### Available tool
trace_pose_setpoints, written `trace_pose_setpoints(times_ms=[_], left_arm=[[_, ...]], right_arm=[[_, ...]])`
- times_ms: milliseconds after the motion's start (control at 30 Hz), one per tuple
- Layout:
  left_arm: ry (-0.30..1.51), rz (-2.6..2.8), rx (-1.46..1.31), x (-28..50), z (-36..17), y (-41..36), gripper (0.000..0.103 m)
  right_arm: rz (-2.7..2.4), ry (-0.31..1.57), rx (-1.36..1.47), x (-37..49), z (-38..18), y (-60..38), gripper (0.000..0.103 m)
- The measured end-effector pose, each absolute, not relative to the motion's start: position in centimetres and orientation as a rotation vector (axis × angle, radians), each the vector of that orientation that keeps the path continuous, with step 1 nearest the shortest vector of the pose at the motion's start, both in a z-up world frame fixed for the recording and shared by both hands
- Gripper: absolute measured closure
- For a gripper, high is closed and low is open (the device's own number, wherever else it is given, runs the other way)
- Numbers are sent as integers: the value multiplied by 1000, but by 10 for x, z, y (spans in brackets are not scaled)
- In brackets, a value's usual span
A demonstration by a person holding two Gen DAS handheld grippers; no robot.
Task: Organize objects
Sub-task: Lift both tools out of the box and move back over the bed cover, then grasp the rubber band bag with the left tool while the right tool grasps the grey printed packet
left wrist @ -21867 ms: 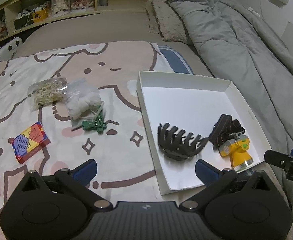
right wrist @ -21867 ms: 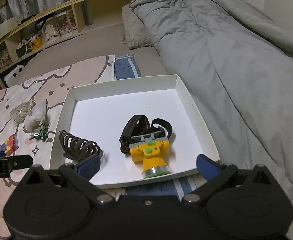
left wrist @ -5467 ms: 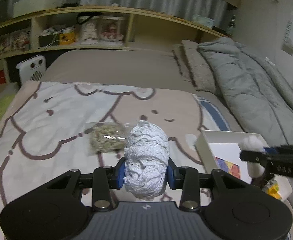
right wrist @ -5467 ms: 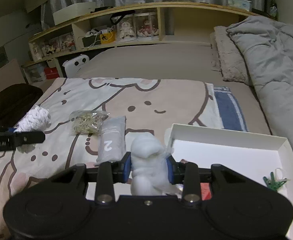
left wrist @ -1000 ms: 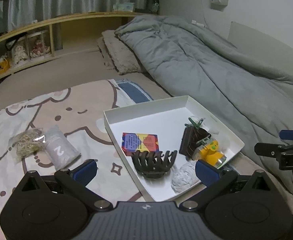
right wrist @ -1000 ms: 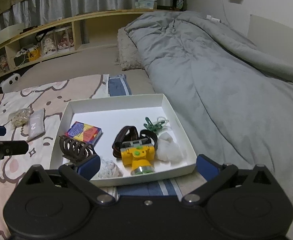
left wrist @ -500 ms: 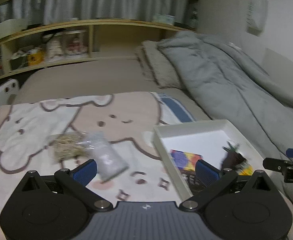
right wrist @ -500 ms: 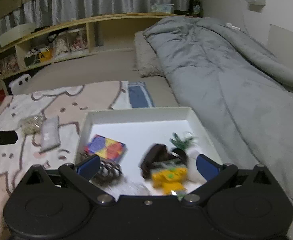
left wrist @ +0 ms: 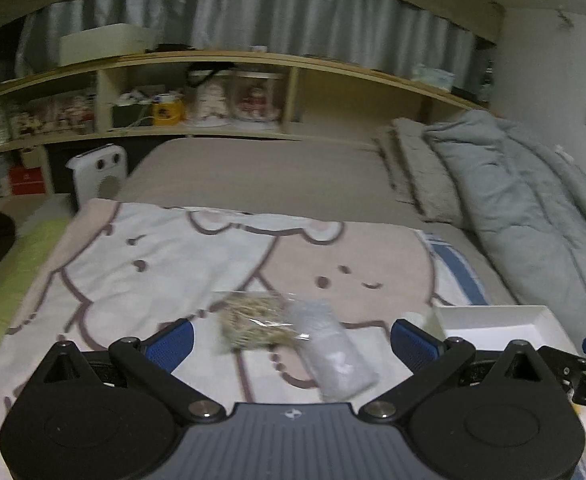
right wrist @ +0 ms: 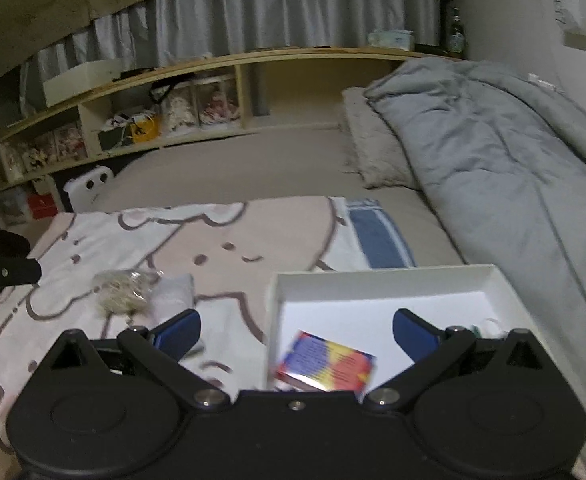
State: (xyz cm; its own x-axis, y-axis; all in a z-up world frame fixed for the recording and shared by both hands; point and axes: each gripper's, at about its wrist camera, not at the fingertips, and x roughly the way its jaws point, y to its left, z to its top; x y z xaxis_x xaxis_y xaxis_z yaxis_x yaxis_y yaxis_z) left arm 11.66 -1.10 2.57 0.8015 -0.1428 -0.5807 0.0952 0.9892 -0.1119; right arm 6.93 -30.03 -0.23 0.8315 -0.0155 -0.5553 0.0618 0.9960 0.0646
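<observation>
Both grippers are spread wide with nothing between their fingers. Left gripper [left wrist: 291, 338] hangs over the cartoon-print blanket [left wrist: 173, 256] on the bed, aimed at the two things lying loose on it: a clear bag of rubber bands [left wrist: 253, 322] and, touching its right side, a soft white packet [left wrist: 335, 362]. Right gripper [right wrist: 297, 330] hovers above the near-left corner of the white box [right wrist: 385, 276], which sits on the bed just right of the blanket's printed face.

From my right-hand view, the box already has things in it: a colourful little card box [right wrist: 327, 364] lies near its front left, and something small shows at the right edge behind my finger, too hidden for me to name. The rest of the box floor is mostly covered by my own gripper body, so I can't tell what else is in there.

I judge the sorting to be well along but not finished. What's left, as far as I can see, is the bag of rubber bands and the white packet, both still on the blanket and near the box's left wall. My left gripper is the one lined up with them, so I'd expect to take one with that side. Both look soft and floppy, and the bag's plastic may slip, so I'd pinch across the middle.
</observation>
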Motion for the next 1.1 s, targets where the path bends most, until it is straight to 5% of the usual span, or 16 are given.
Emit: trace_pose_setpoints(times_ms=[967, 1033, 1100], left_arm=[[690, 43, -363, 226, -90, 43, 1], [688, 16, -395, 229, -98, 48, 6], [708, 18, -419, 232, -107, 52, 28]], right_arm=[[92, 640, -2, 184, -114, -192, 0], [100, 639, -16, 185, -116, -190, 0], [132, 633, -51, 187, -125, -186, 1]])
